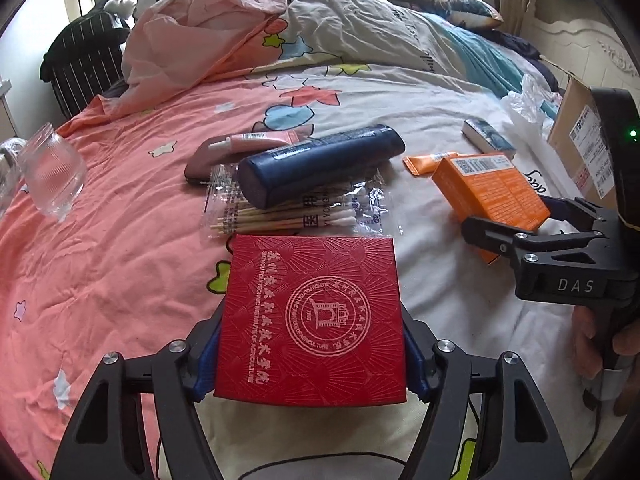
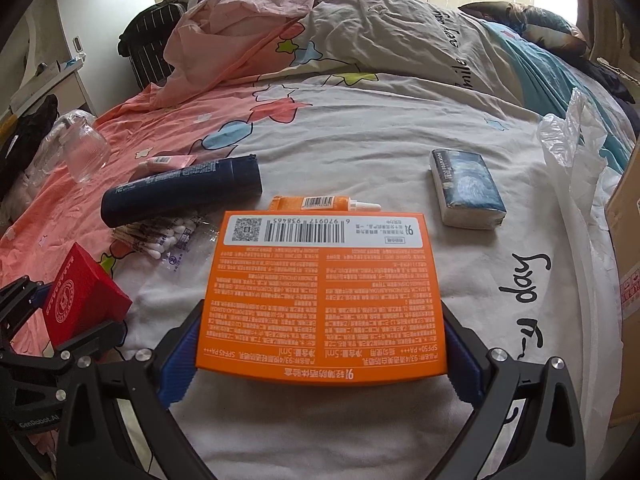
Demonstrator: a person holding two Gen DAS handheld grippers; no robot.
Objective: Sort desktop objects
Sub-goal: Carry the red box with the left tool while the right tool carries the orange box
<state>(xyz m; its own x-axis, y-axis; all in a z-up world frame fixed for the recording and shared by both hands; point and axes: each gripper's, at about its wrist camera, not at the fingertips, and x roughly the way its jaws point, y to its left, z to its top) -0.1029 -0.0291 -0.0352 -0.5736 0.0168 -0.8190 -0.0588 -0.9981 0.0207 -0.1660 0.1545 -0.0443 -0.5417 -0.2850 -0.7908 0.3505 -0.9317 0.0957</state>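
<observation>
My left gripper [image 1: 312, 360] is shut on a red square box [image 1: 312, 312] with a gold seal, its blue pads pressing both sides, held just above the bedsheet. In the right wrist view the same red box [image 2: 84, 296] shows at the lower left inside the left gripper [image 2: 64, 316]. My right gripper [image 2: 324, 352] is shut on a flat orange box [image 2: 324, 288] with a barcode label. From the left wrist view, the orange box [image 1: 492, 188] hangs tilted in the right gripper [image 1: 516, 220], with a hand on the handle.
On the sheet lie a dark blue tube [image 1: 320, 164] across a bag of cotton swabs [image 1: 296, 212], a pink tube [image 1: 260, 140], an orange tube [image 2: 316, 202], a tissue pack [image 2: 466, 188] and a glass jar [image 1: 52, 176]. A cardboard box [image 1: 584, 140] stands right; a heaped quilt lies behind.
</observation>
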